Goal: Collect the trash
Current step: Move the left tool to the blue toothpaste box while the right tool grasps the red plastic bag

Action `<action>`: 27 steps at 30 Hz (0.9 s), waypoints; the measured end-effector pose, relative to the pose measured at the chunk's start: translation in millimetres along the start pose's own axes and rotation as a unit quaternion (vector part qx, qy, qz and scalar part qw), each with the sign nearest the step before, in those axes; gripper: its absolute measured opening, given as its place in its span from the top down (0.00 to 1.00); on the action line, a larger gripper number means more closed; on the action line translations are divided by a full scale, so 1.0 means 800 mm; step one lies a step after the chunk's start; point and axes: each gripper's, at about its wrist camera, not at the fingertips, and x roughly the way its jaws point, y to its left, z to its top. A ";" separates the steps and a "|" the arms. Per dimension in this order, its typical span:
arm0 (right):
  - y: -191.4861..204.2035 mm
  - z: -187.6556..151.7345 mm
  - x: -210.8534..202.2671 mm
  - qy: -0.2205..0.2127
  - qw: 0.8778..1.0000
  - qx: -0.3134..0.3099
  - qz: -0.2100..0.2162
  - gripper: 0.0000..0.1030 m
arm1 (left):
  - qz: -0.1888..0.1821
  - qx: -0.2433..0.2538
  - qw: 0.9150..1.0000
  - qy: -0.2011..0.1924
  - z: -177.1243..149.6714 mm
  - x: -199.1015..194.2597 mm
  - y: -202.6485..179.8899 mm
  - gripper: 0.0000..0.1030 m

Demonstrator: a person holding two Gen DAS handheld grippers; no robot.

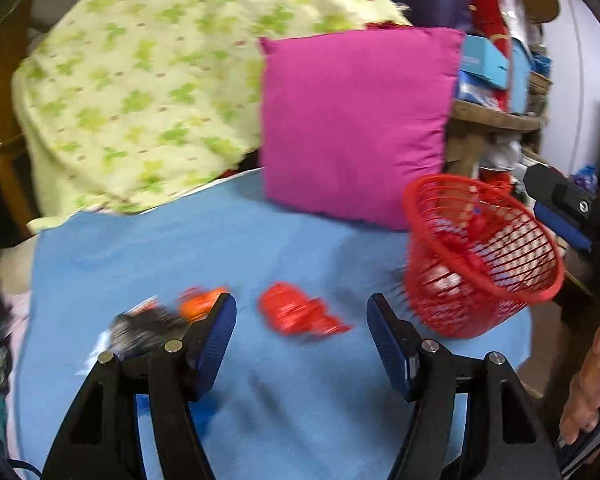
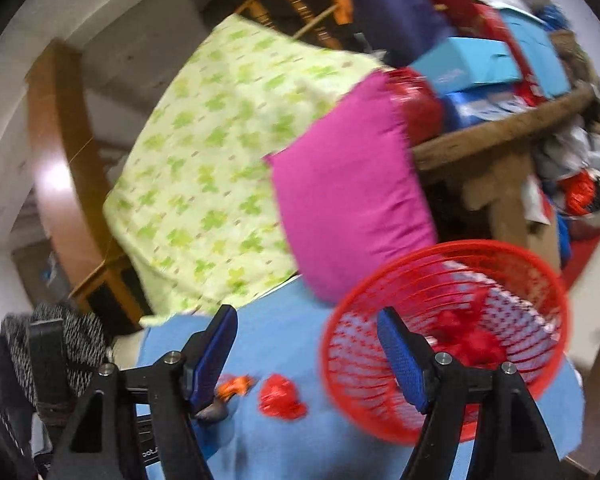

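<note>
My left gripper (image 1: 301,322) has its two blue fingers spread wide apart, and there is nothing between them. It hangs over the blue sheet (image 1: 140,264), and a crumpled red wrapper (image 1: 300,314) lies on the sheet just past the fingertips, in the gap between them. Next to the left finger I see an orange wrapper (image 1: 198,304), and beside that a dark wrapper (image 1: 140,328), but it is too blurry for me to tell more. The red basket (image 1: 480,256) sits on the sheet to the right, tipped a bit, with some red and white trash inside. My right gripper (image 2: 307,330) is spread wide too and holds nothing. Its right finger (image 2: 402,356) is in front of the basket's rim in my right camera, and I cannot tell if they touch. In the left camera I can see this gripper beside the basket, near its far right rim. A pink pillow (image 1: 356,124) stands behind the basket, and a green flowered blanket (image 1: 148,92) is heaped behind the sheet. Everything looks smeared in both cameras.
</note>
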 end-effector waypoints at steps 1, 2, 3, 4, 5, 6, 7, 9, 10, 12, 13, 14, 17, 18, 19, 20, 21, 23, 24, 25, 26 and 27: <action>0.011 -0.004 0.005 0.005 1.000 -0.006 0.007 0.26 | 0.010 -0.004 1.000 -0.001 -0.006 -0.006 0.012 0.33; 0.024 -0.010 0.010 0.011 1.000 -0.013 0.014 0.26 | 0.024 -0.010 1.000 0.000 -0.015 -0.012 0.026 0.33; 0.034 -0.014 0.015 0.015 1.000 -0.018 0.017 0.26 | 0.031 -0.013 0.999 0.002 -0.019 -0.014 0.035 0.33; 0.043 -0.019 0.020 0.020 0.999 -0.024 0.020 0.26 | 0.039 -0.017 0.999 0.002 -0.025 -0.018 0.045 0.33; 0.052 -0.024 0.025 0.025 0.999 -0.030 0.023 0.26 | 0.046 -0.022 0.999 0.002 -0.030 -0.022 0.054 0.33; 0.058 -0.026 0.029 0.028 0.999 -0.034 0.025 0.26 | 0.052 -0.025 0.998 0.003 -0.035 -0.025 0.063 0.33; 0.064 -0.030 0.034 0.032 0.998 -0.039 0.026 0.26 | 0.058 -0.029 0.998 0.005 -0.039 -0.026 0.072 0.33; 0.077 -0.038 0.043 0.039 0.998 -0.048 0.028 0.26 | 0.065 -0.036 0.997 0.005 -0.048 -0.029 0.086 0.33; 0.081 -0.041 0.045 0.041 0.997 -0.051 0.028 0.26 | 0.068 -0.038 0.997 0.004 -0.049 -0.028 0.086 0.33; 0.091 -0.046 0.052 0.046 0.997 -0.056 0.030 0.26 | 0.075 -0.039 0.996 0.003 -0.054 -0.028 0.093 0.33; 0.094 -0.049 0.054 0.049 0.997 -0.057 0.030 0.26 | 0.077 -0.038 0.996 0.003 -0.057 -0.027 0.094 0.33; 0.098 -0.052 0.058 0.052 0.996 -0.059 0.030 0.26 | 0.079 -0.038 0.996 0.003 -0.060 -0.027 0.095 0.33; 0.106 -0.058 0.065 0.060 0.996 -0.063 0.032 0.26 | 0.083 -0.039 0.996 0.002 -0.067 -0.026 0.102 0.33; 0.108 -0.059 0.067 0.061 0.995 -0.065 0.033 0.26 | 0.084 -0.041 0.996 0.003 -0.069 -0.026 0.105 0.33; 0.111 -0.061 0.069 0.063 0.995 -0.068 0.034 0.26 | 0.084 -0.043 0.996 0.003 -0.069 -0.025 0.107 0.33; 0.113 -0.063 0.071 0.065 0.995 -0.070 0.036 0.26 | 0.084 -0.045 0.995 0.003 -0.071 -0.024 0.110 0.33; 0.115 -0.064 0.072 0.067 0.995 -0.071 0.037 0.26 | 0.085 -0.047 0.995 0.003 -0.070 -0.024 0.111 0.33; 0.119 -0.067 0.074 0.070 0.994 -0.075 0.039 0.26 | 0.086 -0.050 0.995 0.003 -0.072 -0.023 0.115 0.33; 0.121 -0.069 0.076 0.071 0.994 -0.077 0.039 0.26 | 0.086 -0.051 0.995 0.003 -0.072 -0.023 0.117 0.33; 0.122 -0.070 0.077 0.073 0.994 -0.078 0.040 0.26 | 0.087 -0.052 0.995 0.002 -0.072 -0.023 0.118 0.33; 0.124 -0.072 0.079 0.075 0.993 -0.078 0.041 0.26 | 0.087 -0.054 0.995 0.002 -0.073 -0.023 0.120 0.33; 0.125 -0.073 0.081 0.076 0.993 -0.079 0.041 0.26 | 0.087 -0.054 0.995 0.002 -0.073 -0.022 0.122 0.33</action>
